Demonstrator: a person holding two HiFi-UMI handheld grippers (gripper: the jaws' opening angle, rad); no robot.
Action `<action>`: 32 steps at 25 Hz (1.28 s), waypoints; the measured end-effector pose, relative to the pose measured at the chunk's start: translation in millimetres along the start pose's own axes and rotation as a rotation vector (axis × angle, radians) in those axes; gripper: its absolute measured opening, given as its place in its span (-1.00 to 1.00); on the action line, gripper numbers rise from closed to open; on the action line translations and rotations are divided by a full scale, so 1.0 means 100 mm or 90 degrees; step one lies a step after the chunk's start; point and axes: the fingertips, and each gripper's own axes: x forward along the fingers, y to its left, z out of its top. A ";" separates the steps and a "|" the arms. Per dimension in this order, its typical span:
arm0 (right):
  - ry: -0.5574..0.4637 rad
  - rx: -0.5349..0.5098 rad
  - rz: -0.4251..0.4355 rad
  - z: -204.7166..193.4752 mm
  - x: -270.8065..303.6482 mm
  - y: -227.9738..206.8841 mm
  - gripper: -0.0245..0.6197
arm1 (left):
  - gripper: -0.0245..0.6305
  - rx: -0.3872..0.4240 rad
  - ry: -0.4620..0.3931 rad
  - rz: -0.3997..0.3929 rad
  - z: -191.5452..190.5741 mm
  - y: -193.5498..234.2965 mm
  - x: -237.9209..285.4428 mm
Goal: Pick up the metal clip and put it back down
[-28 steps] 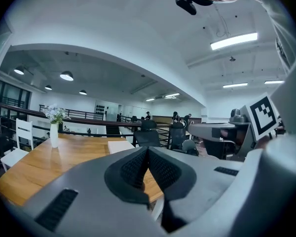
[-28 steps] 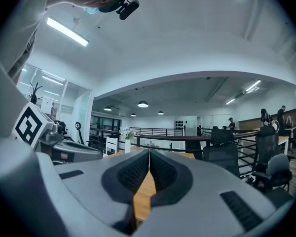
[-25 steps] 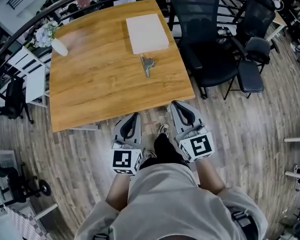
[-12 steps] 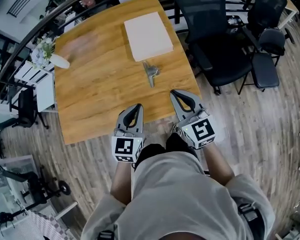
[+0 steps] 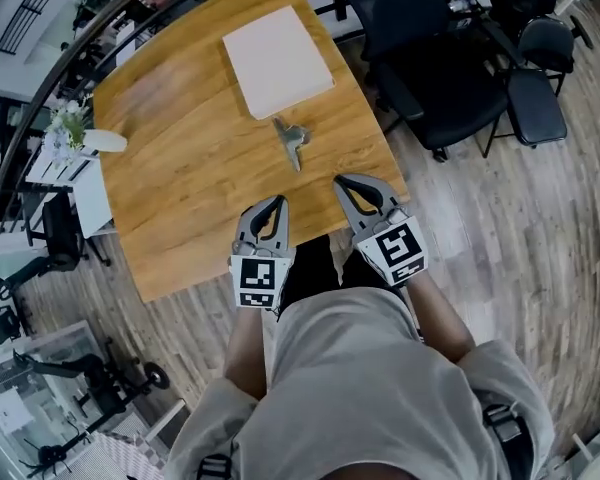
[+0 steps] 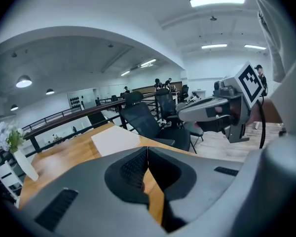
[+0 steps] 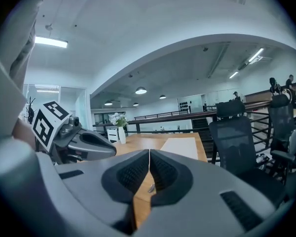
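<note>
A: Item one, the metal clip (image 5: 292,140)?
B: We list it lying flat on the desk (image 5: 190,163), just beside the white pad (image 5: 277,60), apart from both grippers.
A: Grippers?
B: Left gripper (image 5: 276,204), right gripper (image 5: 344,184): fingers closed, empty, at the desk's near edge.
A: Containers?
B: One white vase (image 5: 102,141) at the desk's left edge, holding flowers (image 5: 66,123).

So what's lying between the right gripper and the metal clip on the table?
Nothing. In the head view, only a bare stretch of the wooden table separates the right gripper from the metal clip.
</note>
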 end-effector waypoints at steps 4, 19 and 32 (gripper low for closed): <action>0.016 0.015 -0.019 -0.09 0.10 -0.13 -0.84 | -0.85 0.033 0.011 -0.022 0.03 0.12 0.24; 0.079 0.068 -0.090 -0.31 0.57 -0.48 -0.84 | -0.85 0.115 0.137 -0.187 -0.29 0.49 1.13; 0.142 0.108 -0.108 -0.62 1.00 -0.54 -0.84 | -0.85 0.107 0.203 -0.256 -0.72 0.73 1.71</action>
